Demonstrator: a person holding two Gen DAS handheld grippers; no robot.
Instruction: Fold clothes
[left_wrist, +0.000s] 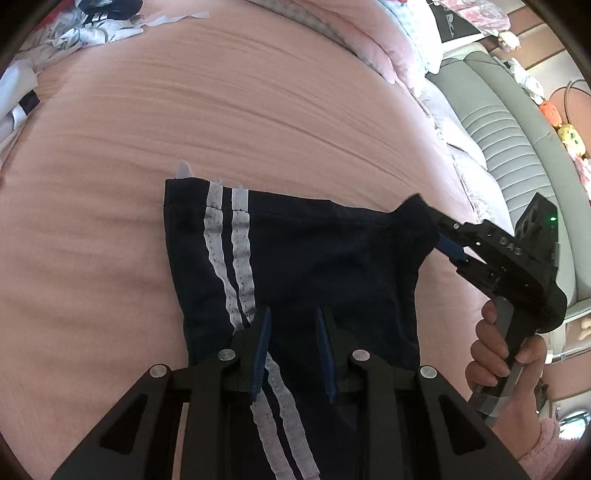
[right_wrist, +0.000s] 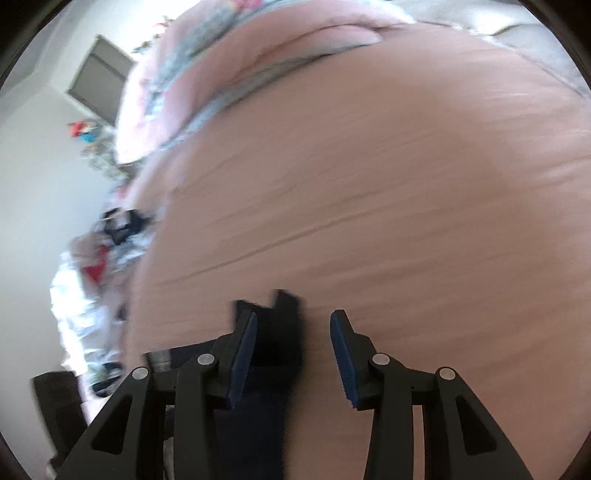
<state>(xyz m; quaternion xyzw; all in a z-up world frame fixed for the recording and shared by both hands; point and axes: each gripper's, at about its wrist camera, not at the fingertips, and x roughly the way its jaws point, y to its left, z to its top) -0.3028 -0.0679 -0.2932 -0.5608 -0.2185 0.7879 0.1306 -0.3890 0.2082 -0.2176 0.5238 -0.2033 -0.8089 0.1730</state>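
Note:
A navy garment (left_wrist: 314, 258) with two white side stripes (left_wrist: 229, 251) lies flat on the pink bedsheet (left_wrist: 221, 110). My left gripper (left_wrist: 295, 325) hovers over its near part, open, with the fabric under its blue-padded fingers (left_wrist: 263, 343). A hand (left_wrist: 491, 354) holds my right gripper (left_wrist: 441, 236) at the garment's raised right corner. In the right wrist view the right gripper (right_wrist: 294, 315) is open, and a dark fold of the garment (right_wrist: 277, 332) sits between its jaws, close to the left finger (right_wrist: 243, 347). That view is blurred.
A heap of mixed clothes (left_wrist: 85, 26) lies at the bed's far left, also seen as a clothes pile (right_wrist: 92, 266). Pink pillows and a quilt (left_wrist: 369, 40) line the far edge. A grey padded headboard (left_wrist: 498, 122) with plush toys (left_wrist: 569, 136) stands to the right.

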